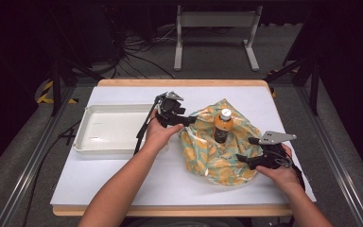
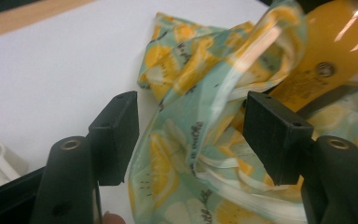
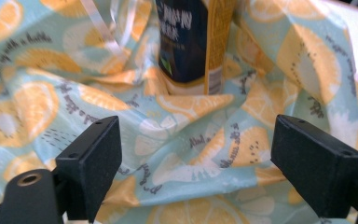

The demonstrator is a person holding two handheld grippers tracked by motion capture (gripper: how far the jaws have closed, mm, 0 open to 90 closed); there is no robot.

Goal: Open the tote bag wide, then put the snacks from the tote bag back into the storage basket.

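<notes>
Each gripper is built in black, with two block-shaped jaws, each carried on an arm bearing a brass-ringed screw hole. The right gripper (image 1: pixel 251 149) is topped by a grey three-cornered plate. A black cable trails from the left gripper (image 1: pixel 190 121). Both forearms are bare, with no sleeves seen.

Bottle (image 1: pixel 223 126) base hidden by the wrap (image 1: pixel 220 156), its cap cut off in the right gripper view

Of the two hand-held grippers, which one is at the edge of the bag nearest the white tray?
The left hand-held gripper: its open jaws sit at the lemon-print bag's rim on the side facing the white tray. The right hand-held gripper works the opposite side.
</notes>
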